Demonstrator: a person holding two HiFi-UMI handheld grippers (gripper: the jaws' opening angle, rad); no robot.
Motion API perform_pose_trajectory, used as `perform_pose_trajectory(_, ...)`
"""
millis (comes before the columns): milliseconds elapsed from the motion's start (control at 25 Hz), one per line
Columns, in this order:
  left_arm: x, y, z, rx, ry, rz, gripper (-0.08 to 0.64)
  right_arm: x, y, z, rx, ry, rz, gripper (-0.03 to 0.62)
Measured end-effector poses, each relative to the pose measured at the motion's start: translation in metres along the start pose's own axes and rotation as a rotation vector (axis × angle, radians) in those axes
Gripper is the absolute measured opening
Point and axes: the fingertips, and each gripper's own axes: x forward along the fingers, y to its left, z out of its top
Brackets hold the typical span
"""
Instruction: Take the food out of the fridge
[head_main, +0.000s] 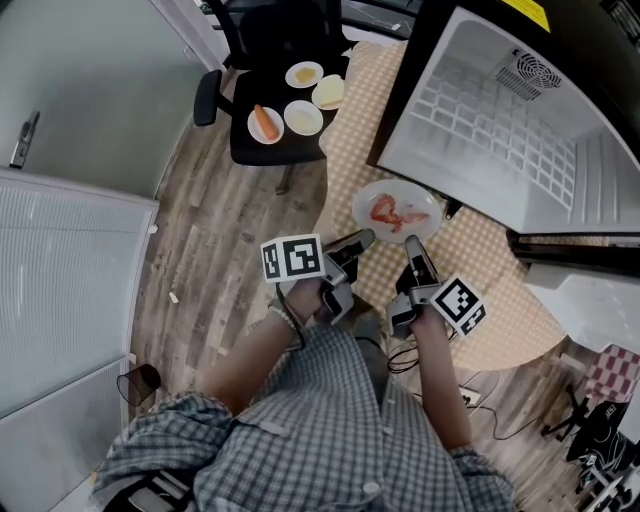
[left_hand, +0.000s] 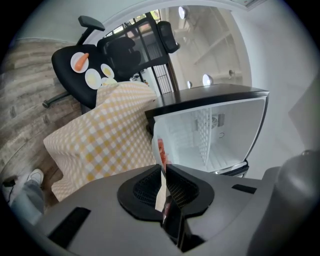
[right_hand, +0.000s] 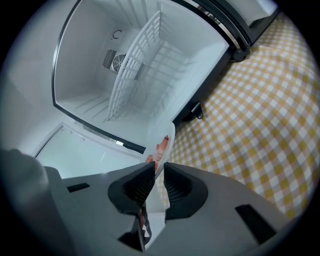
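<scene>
Left tool (head_main: 357, 240) clamped on plate (head_main: 425, 203) rim at 7 o'clock, right tool (head_main: 412, 245) clamped at 5; I see fridge (head_main: 520, 130) open at 2 o'clock.

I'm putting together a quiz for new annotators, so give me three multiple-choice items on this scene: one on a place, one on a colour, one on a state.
1. Where is the plate with the carrot?
A. On the seat of the black chair
B. Inside the fridge
C. On the tablecloth

2. What colour is the tablecloth?
A. Plain red
B. Yellow and white check
C. Blue stripes

3. What state is the plate of red food in?
A. Standing in the fridge
B. Stacked on the chair
C. Gripped at its rim by both grippers

Answers:
1 A: it sits on the chair seat among other plates.
2 B: yellow and white squares cover it.
3 C: the left gripper and the right gripper each have fingers shut on its rim.
</scene>
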Motion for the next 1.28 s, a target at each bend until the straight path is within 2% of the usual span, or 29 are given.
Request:
perform_pose_trajectory(280, 0.009, 0.038, -0.008, -0.036, 0.027, 0.070, 0.035, 0.016, -0.033, -0.013, 0.018, 0.052, -0.061, 0.049)
perform_pose_trajectory(560, 0.015, 0.062, -0.013, -0.036, 0.059, 0.144, 0.043, 0.027, -0.054, -0.021, 0.000, 0.104, -0.141, 0.049)
perform_pose_trajectory(800, 0.019, 0.073, -0.016, 0.047, 0.115, 0.240, 0.049, 0.031, -0.062, -0.025, -0.038, 0.134, -0.196, 0.049)
perform_pose_trajectory(960, 0.018, 0.076, -0.017, 0.101, 0.157, 0.287, 0.064, 0.032, -0.063, -0.028, -0.048, 0.158, -0.202, 0.049)
perform_pose_trajectory(1280, 0.019, 0.071, -0.022, 0.174, 0.196, 0.303, 0.084, 0.031, -0.057, -0.028, -0.096, 0.187, -0.171, 0.061)
